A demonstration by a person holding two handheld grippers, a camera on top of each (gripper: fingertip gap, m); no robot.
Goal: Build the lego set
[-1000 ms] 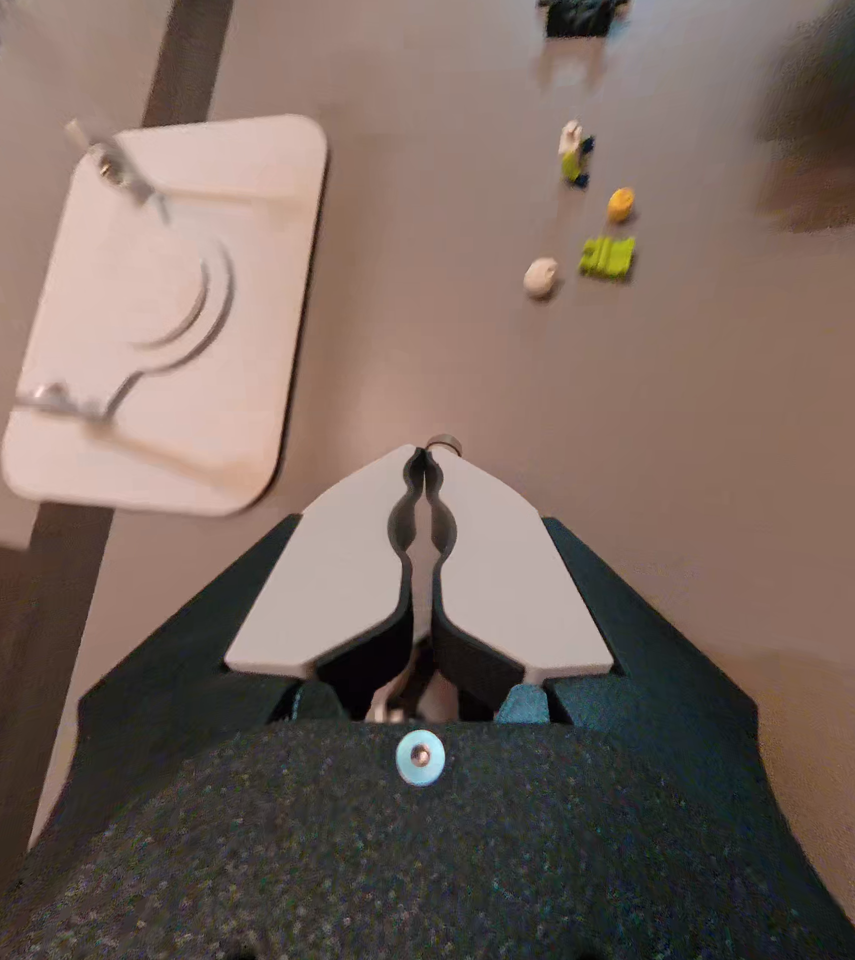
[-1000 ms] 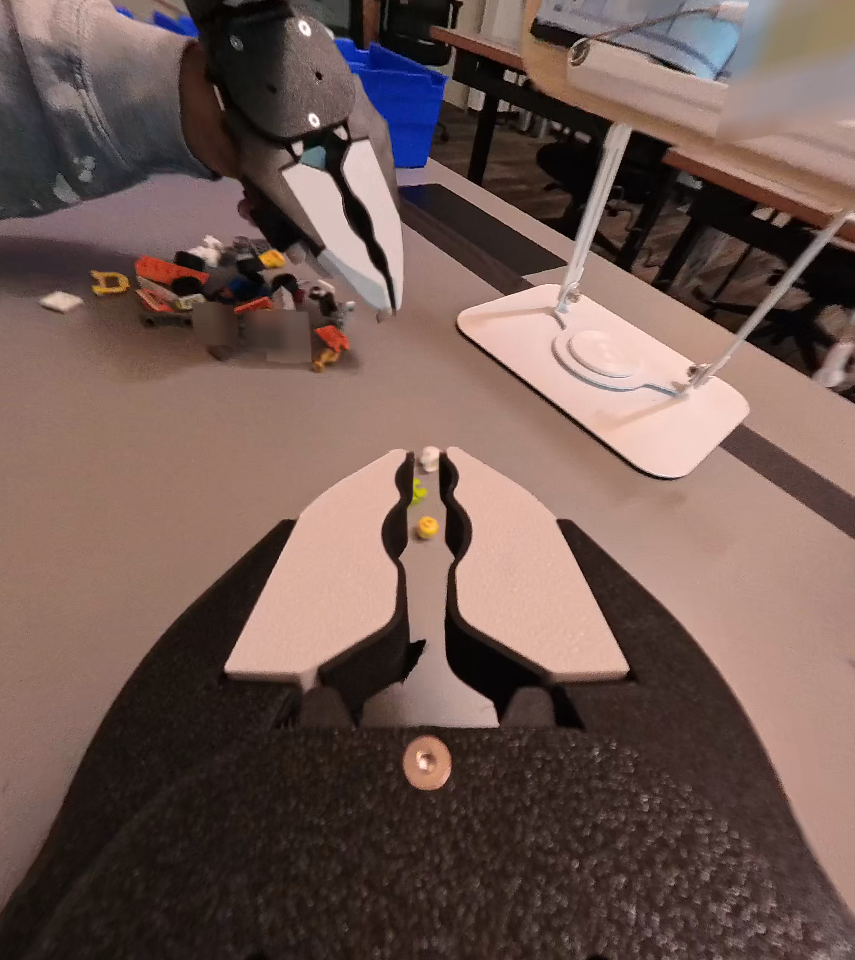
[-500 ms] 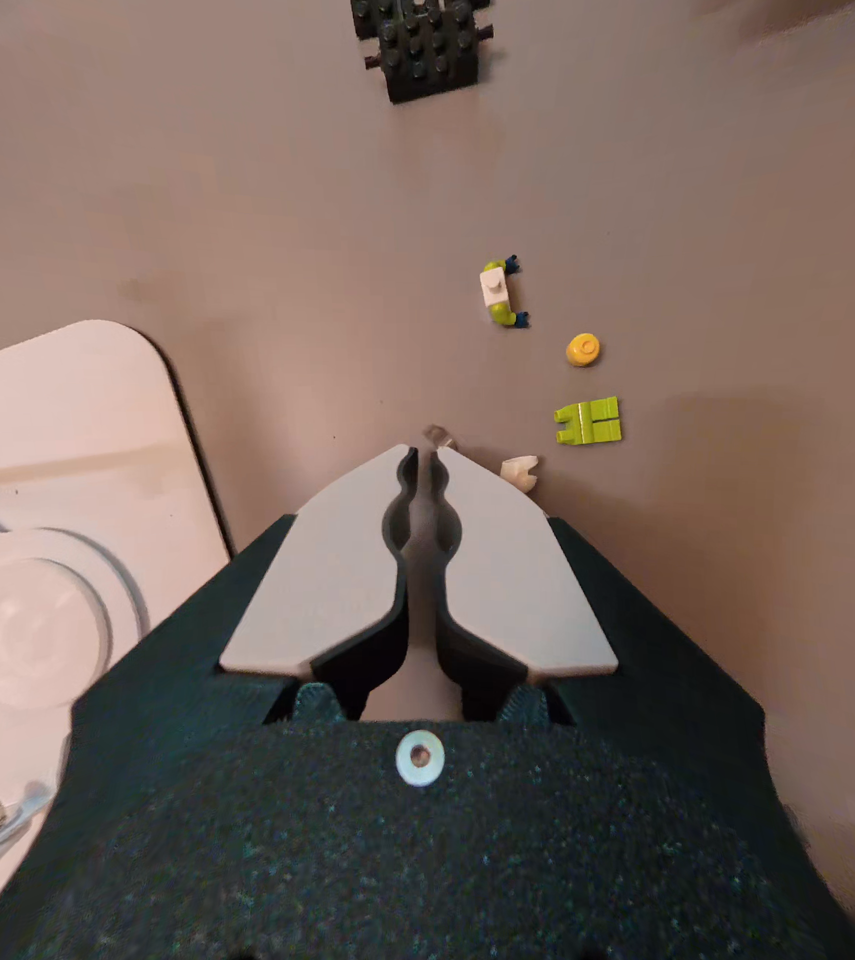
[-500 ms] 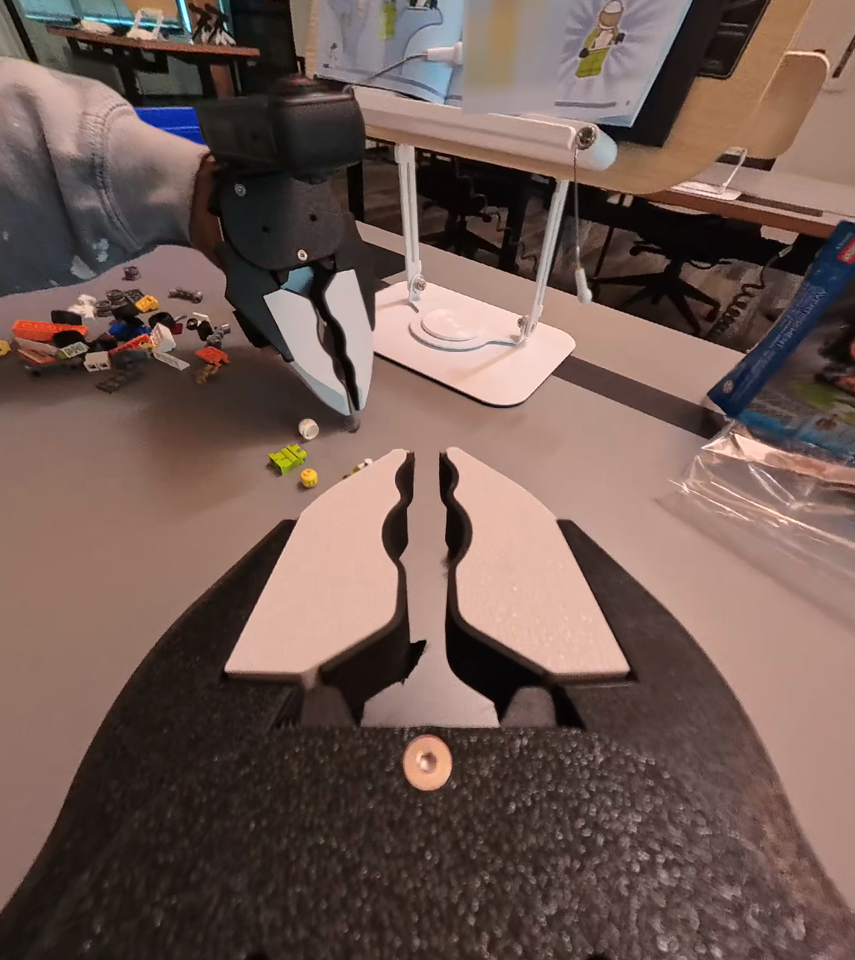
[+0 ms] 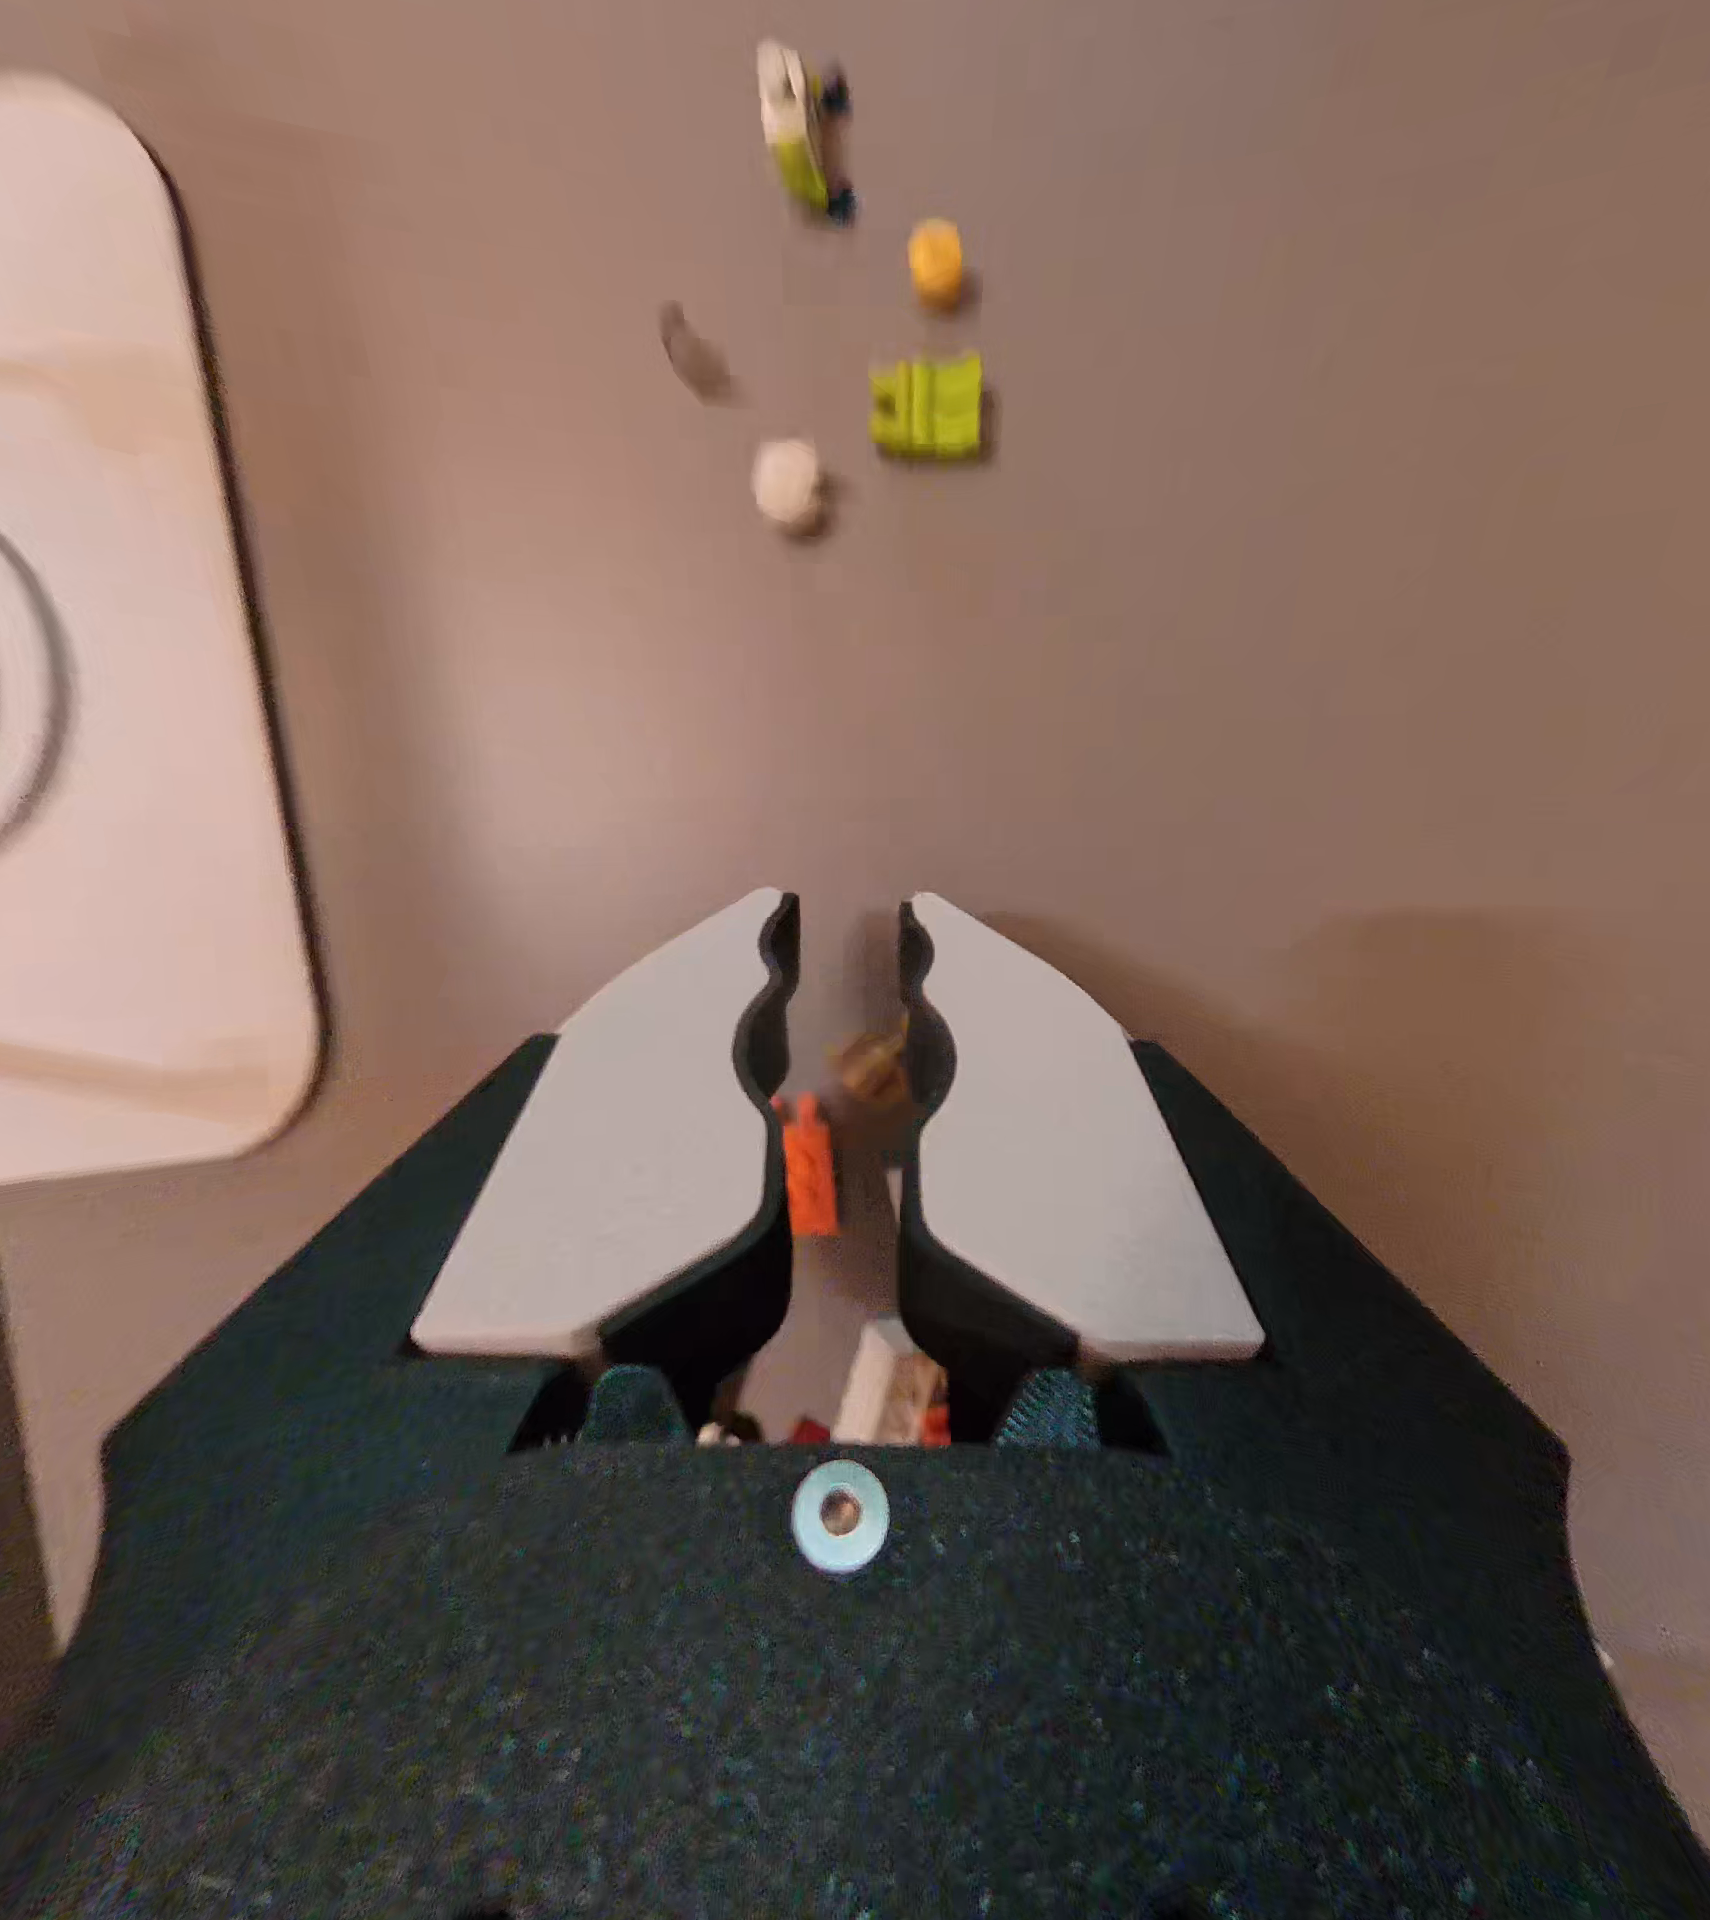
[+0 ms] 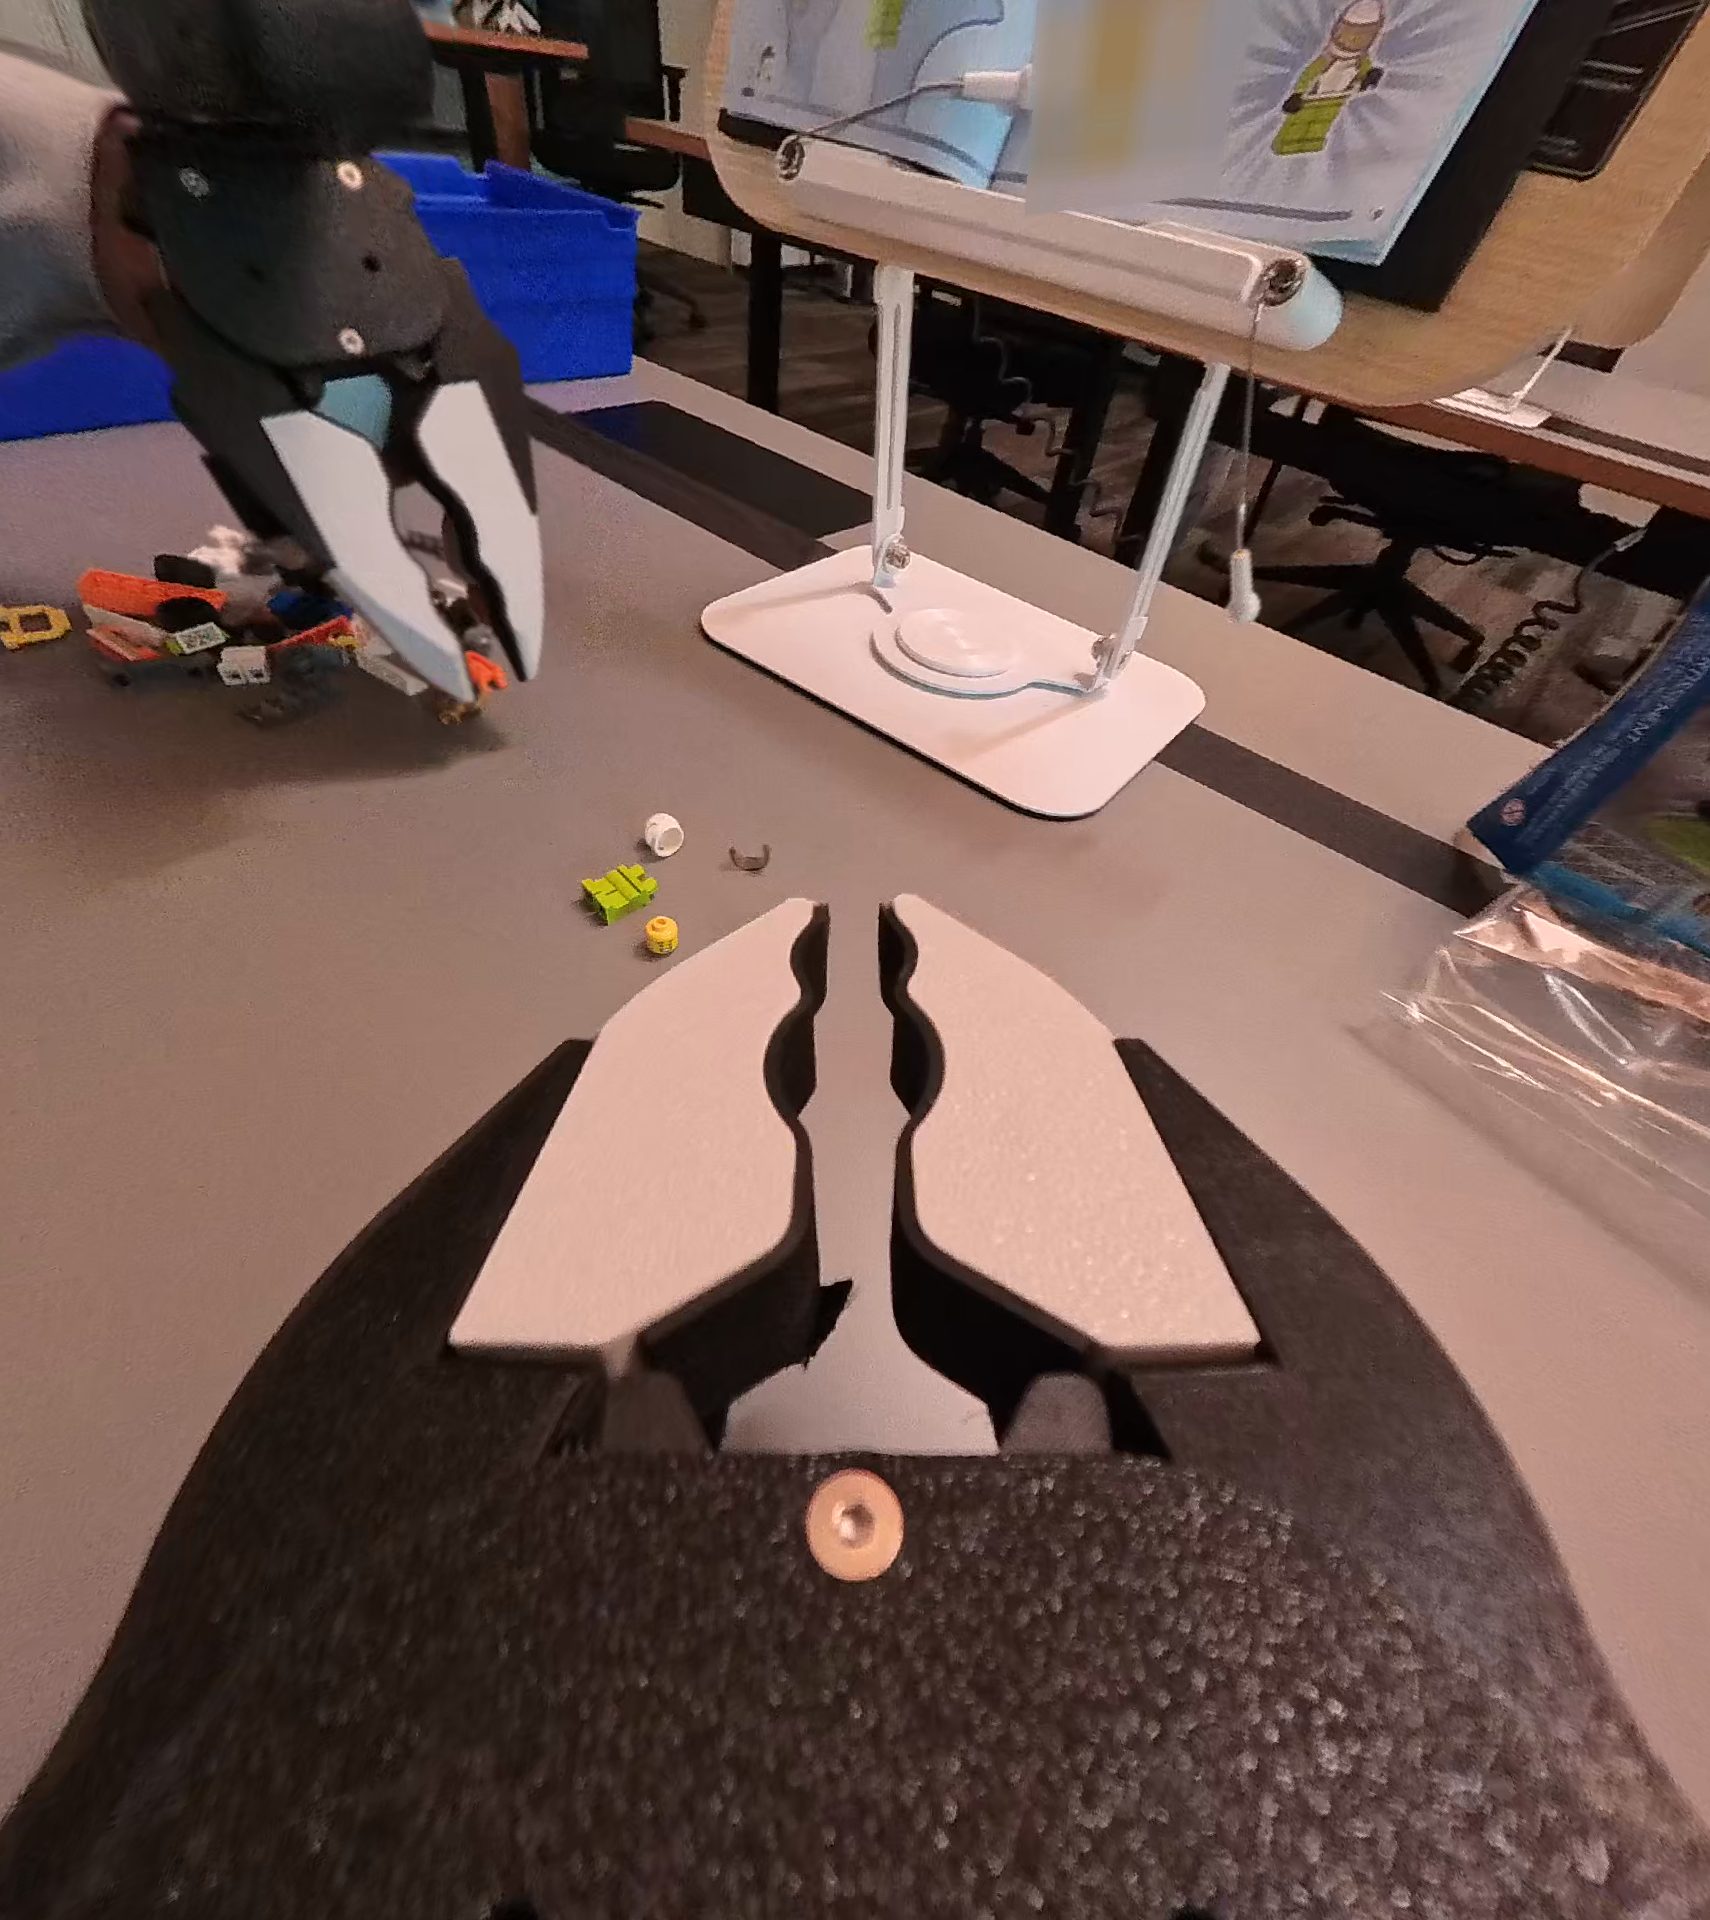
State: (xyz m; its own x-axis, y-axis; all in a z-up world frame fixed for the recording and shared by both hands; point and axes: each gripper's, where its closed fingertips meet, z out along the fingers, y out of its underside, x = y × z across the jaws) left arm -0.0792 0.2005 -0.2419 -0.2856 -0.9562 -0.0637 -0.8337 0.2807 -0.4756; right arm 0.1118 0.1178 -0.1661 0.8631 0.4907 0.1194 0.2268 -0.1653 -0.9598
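Minifigure parts lie loose on the grey table: a white helmet [image 5: 786,483] [image 6: 664,833], lime legs [image 5: 927,405] [image 6: 619,891], a yellow head [image 5: 936,260] [image 6: 661,935], a small grey visor [image 5: 693,348] [image 6: 749,856] and a white-and-lime torso [image 5: 799,135]. My left gripper [image 5: 848,914] [image 6: 498,675] is open and empty. It hovers over the edge of the brick pile [image 6: 207,623], with an orange piece [image 5: 809,1164] showing below its fingers. My right gripper [image 6: 853,909] is slightly open and empty, just short of the parts.
A white stand base [image 5: 51,623] [image 6: 955,665] holds the instruction booklet [image 6: 1038,94] behind the parts. The set's box [image 6: 1661,779] and a clear plastic bag [image 6: 1609,1039] lie at the right. Blue bins [image 6: 518,260] stand behind the table. About 25 centimeters separates my left fingertips from my right. To reach the orange piece [image 5: 809,1164] in a straight line is about 6 centimeters for my left fingers, about 30 centimeters for my right. It is some 8 centimeters from my left tips to the white helmet [image 5: 786,483].
My left gripper let go of the grey visor beside the helmet, opened, and drew back to the brick pile. My right gripper stayed slightly open and empty while its view swung.
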